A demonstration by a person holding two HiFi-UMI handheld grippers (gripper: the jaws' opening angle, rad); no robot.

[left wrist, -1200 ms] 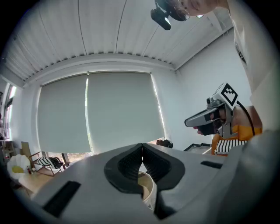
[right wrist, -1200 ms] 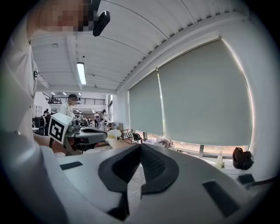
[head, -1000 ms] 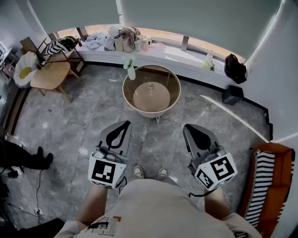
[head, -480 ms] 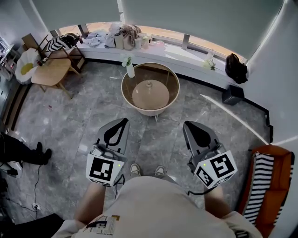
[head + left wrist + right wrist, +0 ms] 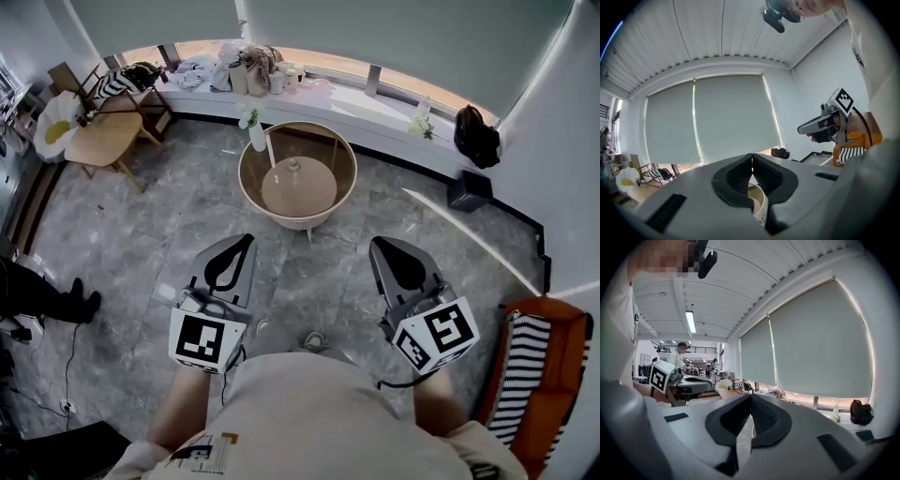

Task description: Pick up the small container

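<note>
The small container [image 5: 293, 166], a pale jar with a knob lid, stands in the middle of the tan inner top of a round rimmed table [image 5: 247, 192] ahead of me. My left gripper [image 5: 247, 240] and right gripper [image 5: 382, 246] are held level side by side, well short of the table, both shut and empty. The left gripper view has its jaws [image 5: 751, 157] pressed together, with the table's pale rim [image 5: 759, 202] peeking below them. Seen in the right gripper view, the jaws [image 5: 750, 397] are also closed on nothing.
A white vase with flowers [image 5: 256, 137] stands at the table's far left rim. A wooden side table [image 5: 101, 139] and chair are at the left, a cluttered window ledge [image 5: 251, 73] behind, a black bag [image 5: 474, 137], a black box [image 5: 467, 190], an orange chair [image 5: 539, 366] at right.
The person has stepped forward over the grey floor, carrying both shut grippers a little closer to the round table. The jaws have not changed.
</note>
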